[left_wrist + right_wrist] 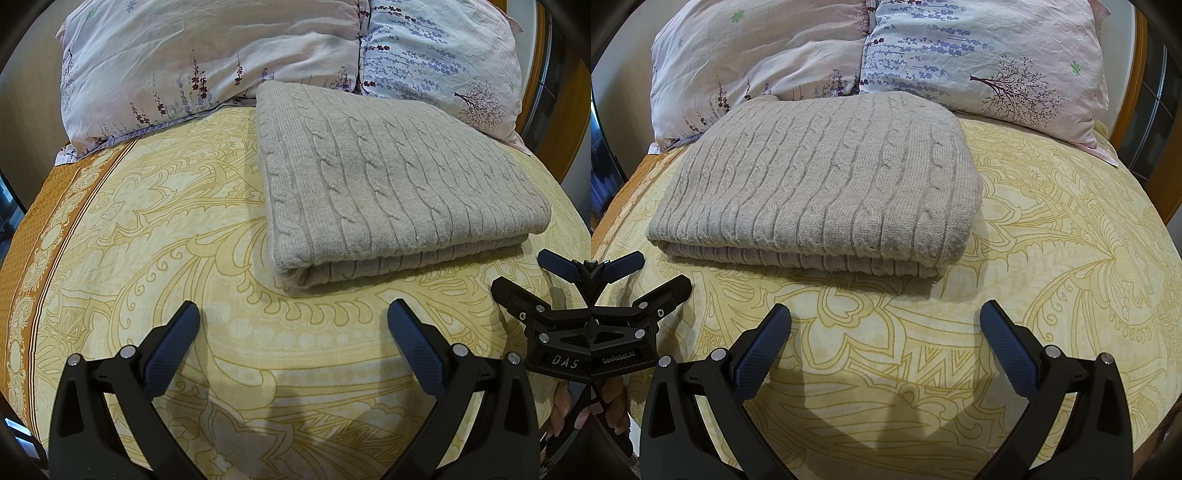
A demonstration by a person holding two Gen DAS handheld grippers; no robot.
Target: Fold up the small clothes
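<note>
- Currently, the left claw (293, 317) is spread wide and grips nothing, suspended above the bed (155, 229).
- Likewise the right claw (885, 317) is spread wide and unloaded.
- Folded grey cable-knit sweater (820, 192) lies flat on the bedspread: at 1 o'clock from the left claw, at 11 o'clock from the right.
- Floral pillows (207, 62) sit at 12 o'clock behind the sweater, touching its far edge.

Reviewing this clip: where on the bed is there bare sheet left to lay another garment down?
Bare yellow sheet lies left of the folded knit sweater, up to the orange border, and right of it in the right wrist view. The near strip holds the open left tool and right tool. Crowded behind: pillows touch the sweater.
</note>
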